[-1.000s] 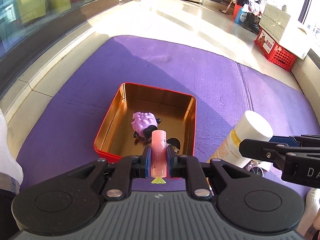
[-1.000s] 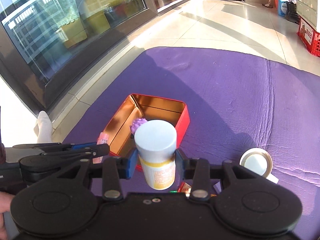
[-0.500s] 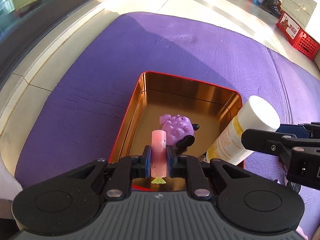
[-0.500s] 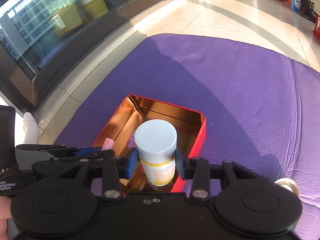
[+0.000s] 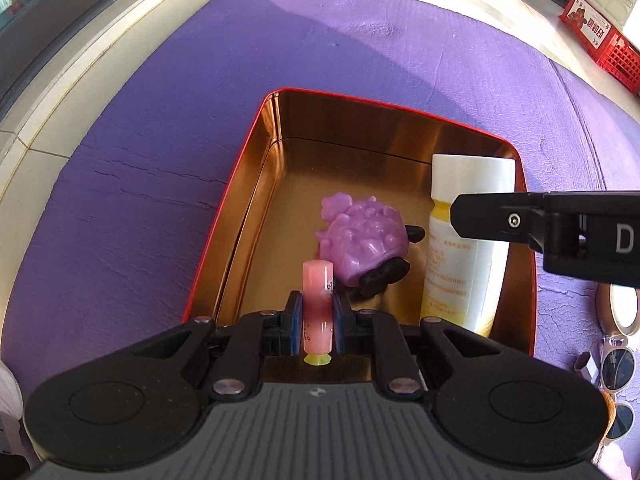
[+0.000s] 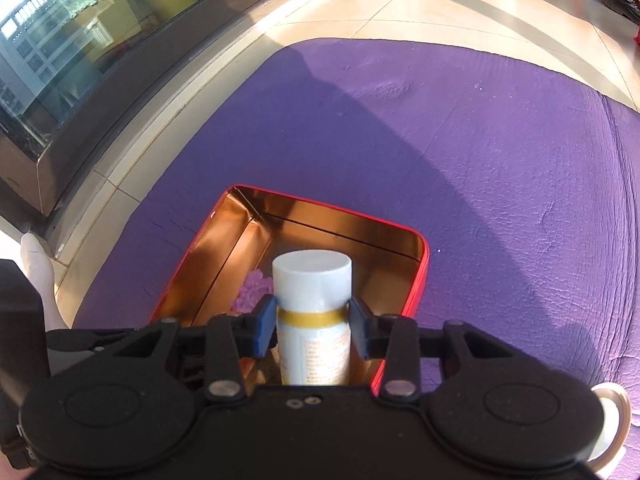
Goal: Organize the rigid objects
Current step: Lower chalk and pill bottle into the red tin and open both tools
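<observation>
Left wrist view. Left gripper (image 5: 318, 322): pads closed on a pink tube (image 5: 317, 312), gripped at mid-length, long axis running straight ahead along the fingers, yellow-green tip toward the camera, rounded end pointing away, over the near end of the tin. Red tin (image 5: 244, 216): rectangular, gold inside, lying open on a purple mat (image 5: 140, 184). Purple toy (image 5: 362, 242): knobbly, with black feet, on the tin floor near its middle. White bottle (image 5: 466, 248): yellow band and label, upright with cap uppermost, inside the tin along its right wall, just beside the toy. One finger of the right gripper crosses in front of the bottle. Sunglasses (image 5: 618, 364) and a round white-rimmed item (image 5: 622, 306) lie on the mat right of the tin. Red crate (image 5: 600, 44) on pale floor tiles, far right.

Right wrist view. Right gripper (image 6: 313, 322): jaws closing, blue pads at the yellow band of the white bottle (image 6: 313, 312), which stands between them; long axis vertical, cap up, base low inside the red tin (image 6: 420, 272). Whether the base touches the floor cannot be told. Purple toy (image 6: 254, 290) partly hidden left of the bottle. Purple mat (image 6: 480, 152) on pale tiles; glass wall (image 6: 80, 40) along the left.
</observation>
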`<state>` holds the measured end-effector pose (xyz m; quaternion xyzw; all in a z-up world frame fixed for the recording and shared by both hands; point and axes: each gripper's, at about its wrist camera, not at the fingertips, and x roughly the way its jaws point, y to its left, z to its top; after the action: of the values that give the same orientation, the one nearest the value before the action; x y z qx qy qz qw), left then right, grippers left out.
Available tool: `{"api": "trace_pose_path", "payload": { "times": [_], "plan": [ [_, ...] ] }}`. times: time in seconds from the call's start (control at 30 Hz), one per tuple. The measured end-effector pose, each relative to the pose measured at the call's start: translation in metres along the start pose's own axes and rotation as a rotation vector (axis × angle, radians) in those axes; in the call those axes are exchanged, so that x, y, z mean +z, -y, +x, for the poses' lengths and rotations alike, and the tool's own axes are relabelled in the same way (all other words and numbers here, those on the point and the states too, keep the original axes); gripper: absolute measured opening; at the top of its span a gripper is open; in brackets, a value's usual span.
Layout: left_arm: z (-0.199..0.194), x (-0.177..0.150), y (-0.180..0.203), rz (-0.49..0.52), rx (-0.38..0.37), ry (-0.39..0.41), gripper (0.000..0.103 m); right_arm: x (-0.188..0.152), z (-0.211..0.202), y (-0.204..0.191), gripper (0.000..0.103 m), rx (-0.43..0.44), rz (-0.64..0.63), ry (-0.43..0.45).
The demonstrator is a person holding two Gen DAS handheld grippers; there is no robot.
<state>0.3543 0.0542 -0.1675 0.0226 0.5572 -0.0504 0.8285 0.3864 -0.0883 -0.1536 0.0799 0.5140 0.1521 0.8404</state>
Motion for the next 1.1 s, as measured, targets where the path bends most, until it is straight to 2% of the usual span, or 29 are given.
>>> {"api": "trace_pose_path", "payload": {
  "times": [0.1, 0.2, 0.4, 0.63, 0.83, 0.97, 1.03, 1.07, 1.1],
  "plan": [
    [0.007, 0.000, -0.004, -0.025, -0.007, -0.026, 0.015, -0.002, 0.009, 0.000, 0.032, -0.028, 0.004, -0.032],
    [0.010, -0.002, -0.004, -0.029, -0.006, -0.029, 0.016, -0.007, 0.011, 0.002, 0.035, -0.026, 0.002, -0.055],
    [0.006, -0.002, -0.008, -0.082, -0.031, -0.034, 0.016, -0.015, -0.001, 0.006, 0.037, -0.019, -0.001, -0.050],
    [-0.016, -0.004, -0.006, -0.098, -0.036, -0.007, 0.017, -0.025, -0.028, 0.007, 0.039, 0.005, 0.001, -0.026],
    [-0.051, -0.013, 0.001, -0.101, -0.053, 0.035, 0.025, -0.036, -0.057, 0.006, 0.043, 0.014, -0.010, 0.010],
    [-0.072, -0.021, 0.006, -0.098, -0.073, 0.057, 0.032, -0.044, -0.083, 0.004, 0.051, 0.014, -0.012, 0.050],
    [-0.083, -0.026, 0.009, -0.091, -0.069, 0.071, 0.041, -0.049, -0.096, 0.004, 0.054, 0.014, -0.007, 0.068],
    [-0.090, -0.029, 0.010, -0.088, -0.067, 0.082, 0.050, -0.052, -0.101, 0.005, 0.056, 0.017, -0.004, 0.075],
    [-0.097, -0.032, 0.012, -0.084, -0.067, 0.095, 0.055, -0.055, -0.107, 0.005, 0.058, 0.018, -0.002, 0.079]
  ]
}}
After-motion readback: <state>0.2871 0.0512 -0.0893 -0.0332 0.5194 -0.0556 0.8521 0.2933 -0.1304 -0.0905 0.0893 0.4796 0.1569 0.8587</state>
